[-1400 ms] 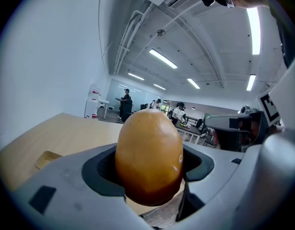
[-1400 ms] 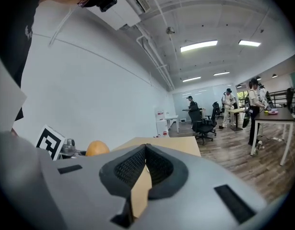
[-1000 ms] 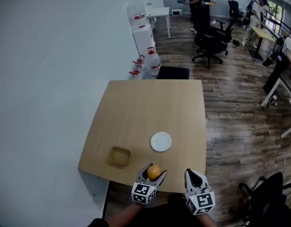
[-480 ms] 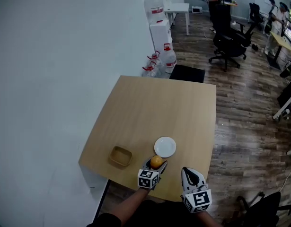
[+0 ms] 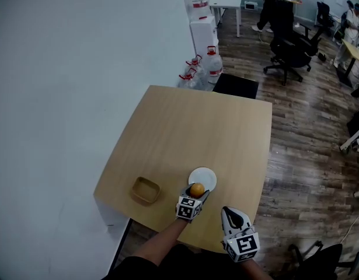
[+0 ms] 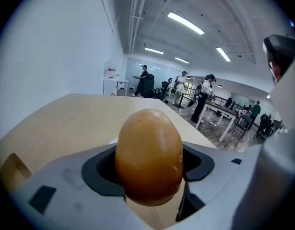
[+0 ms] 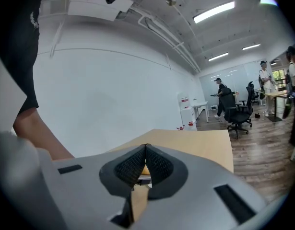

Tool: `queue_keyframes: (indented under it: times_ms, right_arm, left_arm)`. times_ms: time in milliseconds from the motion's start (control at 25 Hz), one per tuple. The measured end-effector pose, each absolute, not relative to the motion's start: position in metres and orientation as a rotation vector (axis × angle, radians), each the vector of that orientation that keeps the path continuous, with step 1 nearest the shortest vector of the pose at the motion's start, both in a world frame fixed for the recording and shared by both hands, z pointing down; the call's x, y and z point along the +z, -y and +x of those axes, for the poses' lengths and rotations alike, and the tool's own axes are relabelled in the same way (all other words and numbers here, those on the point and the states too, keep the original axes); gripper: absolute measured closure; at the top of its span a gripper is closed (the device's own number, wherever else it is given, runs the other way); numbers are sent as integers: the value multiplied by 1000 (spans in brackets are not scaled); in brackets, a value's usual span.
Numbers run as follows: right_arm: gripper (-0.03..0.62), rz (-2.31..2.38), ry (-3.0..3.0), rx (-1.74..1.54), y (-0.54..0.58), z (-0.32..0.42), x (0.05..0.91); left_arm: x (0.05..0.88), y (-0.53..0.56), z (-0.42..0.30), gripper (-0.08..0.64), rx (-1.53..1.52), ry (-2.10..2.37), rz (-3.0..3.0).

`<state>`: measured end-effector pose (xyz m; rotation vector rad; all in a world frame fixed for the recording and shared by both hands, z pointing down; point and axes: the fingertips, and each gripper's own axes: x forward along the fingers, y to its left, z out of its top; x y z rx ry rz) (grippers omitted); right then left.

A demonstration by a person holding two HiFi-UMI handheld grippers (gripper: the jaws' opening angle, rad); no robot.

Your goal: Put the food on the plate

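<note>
My left gripper [image 5: 196, 192] is shut on an orange, egg-shaped piece of food [image 5: 197, 189], held over the near edge of the small white plate [image 5: 205, 177]. In the left gripper view the food [image 6: 148, 155] fills the middle, clamped between the two grey jaws, with a sliver of the plate [image 6: 112, 140] behind it. My right gripper [image 5: 230, 214] hovers at the table's front edge, right of the left one, its jaws pressed together with nothing between them [image 7: 145, 163].
A shallow tan wooden tray [image 5: 146, 190] lies on the wooden table [image 5: 191, 130] left of the plate. Beyond the far edge stand water bottles [image 5: 201, 70] and a dispenser [image 5: 202, 25]; office chairs [image 5: 293, 45] and people are further off.
My left gripper has carried the food forward from the table's front edge to over the plate's near rim. The right gripper stayed near the front edge, still shut.
</note>
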<state>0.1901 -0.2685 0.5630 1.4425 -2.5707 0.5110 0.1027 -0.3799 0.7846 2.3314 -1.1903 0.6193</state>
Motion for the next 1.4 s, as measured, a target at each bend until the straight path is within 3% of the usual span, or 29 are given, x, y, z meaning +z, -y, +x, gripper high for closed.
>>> queue_keyframes:
  times_ms: [640, 1400]
  right_arm:
    - [532, 1406, 2549, 574, 257, 203, 584]
    - [532, 1440, 2472, 636, 242, 219, 617]
  left_arm:
    - [870, 400, 101, 247, 1034, 1015, 2244]
    - [873, 409, 101, 242, 1077, 1003, 2272]
